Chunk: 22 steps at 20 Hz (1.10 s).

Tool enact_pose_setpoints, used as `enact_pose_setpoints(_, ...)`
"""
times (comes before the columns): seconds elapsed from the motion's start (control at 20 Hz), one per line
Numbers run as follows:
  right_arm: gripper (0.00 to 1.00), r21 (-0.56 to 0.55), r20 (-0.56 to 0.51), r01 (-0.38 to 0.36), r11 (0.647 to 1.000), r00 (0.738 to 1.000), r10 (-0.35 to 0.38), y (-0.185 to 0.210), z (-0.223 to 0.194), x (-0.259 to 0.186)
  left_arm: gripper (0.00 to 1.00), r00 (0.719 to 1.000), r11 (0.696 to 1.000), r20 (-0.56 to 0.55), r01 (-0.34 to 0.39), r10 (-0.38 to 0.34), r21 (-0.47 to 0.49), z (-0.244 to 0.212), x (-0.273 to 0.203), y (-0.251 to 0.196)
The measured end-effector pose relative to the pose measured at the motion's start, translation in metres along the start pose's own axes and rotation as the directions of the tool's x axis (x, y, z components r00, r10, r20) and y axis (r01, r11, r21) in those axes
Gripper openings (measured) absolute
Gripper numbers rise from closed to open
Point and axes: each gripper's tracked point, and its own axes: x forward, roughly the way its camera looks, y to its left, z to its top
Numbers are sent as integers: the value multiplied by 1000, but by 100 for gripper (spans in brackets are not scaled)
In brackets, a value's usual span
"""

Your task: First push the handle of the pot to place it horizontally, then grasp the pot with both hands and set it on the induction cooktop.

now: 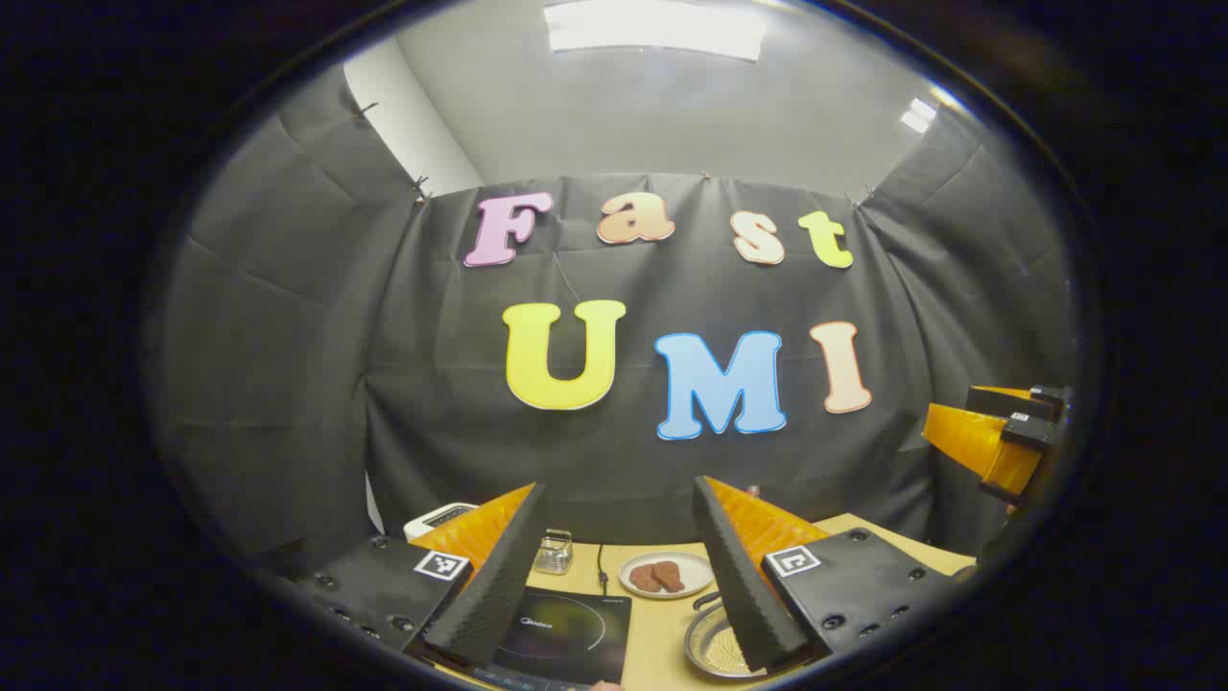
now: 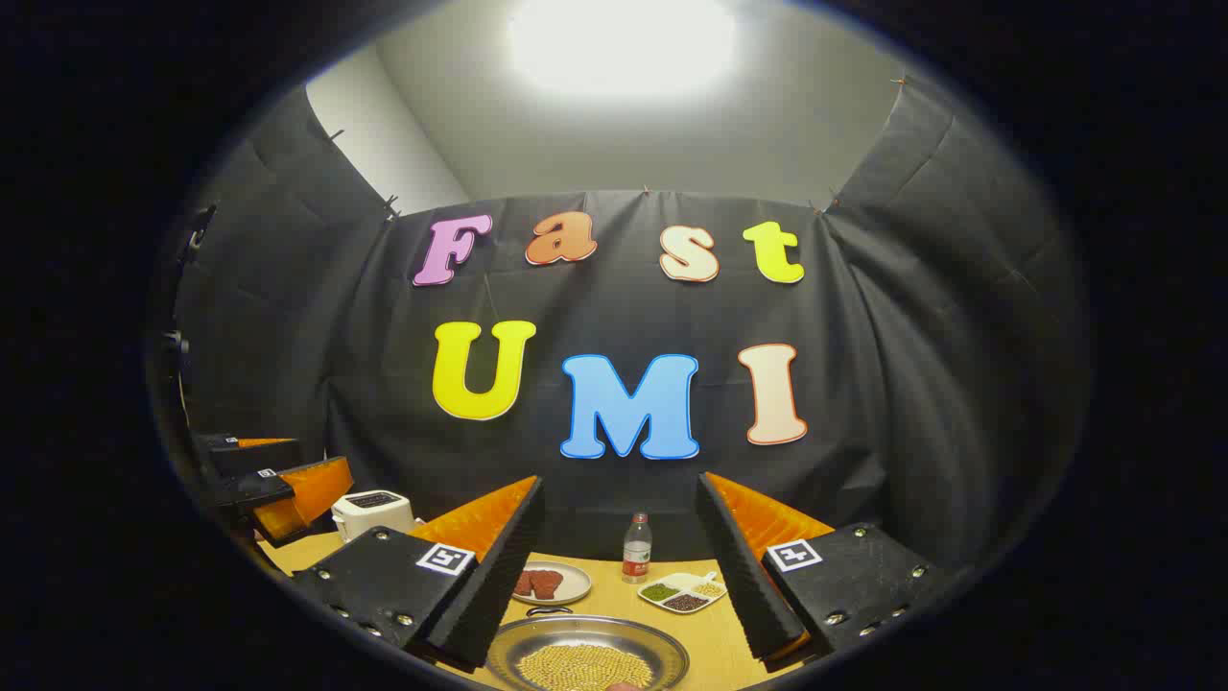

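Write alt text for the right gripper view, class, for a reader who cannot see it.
The right gripper, its orange-and-black fingers open, hangs over a round metal pot of yellow beans on a wooden table. Beyond sit a plate of brown food, a small bottle, a divided dish and a white toaster.

Orange, black and pale wood tones across the booth table

The left gripper [image 1: 619, 566] and right gripper [image 2: 619, 566] each have black dimple-textured fingers backed by ribbed orange, with black-and-white square markers on black bodies. The table [image 2: 715, 629] is light tan. The pot [image 2: 587, 653] is silvery metal with yellowish beans inside. The induction cooktop [image 1: 566, 629] is glossy black with a faint ring. A white plate [image 1: 667, 574] carries reddish-brown pieces; a white divided dish [image 2: 683, 592] holds green, dark and yellow grains. The toaster [image 2: 372, 512] is white.
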Motion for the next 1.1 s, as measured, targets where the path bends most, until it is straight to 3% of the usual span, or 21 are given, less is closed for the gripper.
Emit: enact_pose_setpoints(1.1,95,-7,-23,35,999,999,-35,27,1,-25,94,999,999,-17,36,-36,10,-5,-19,30)
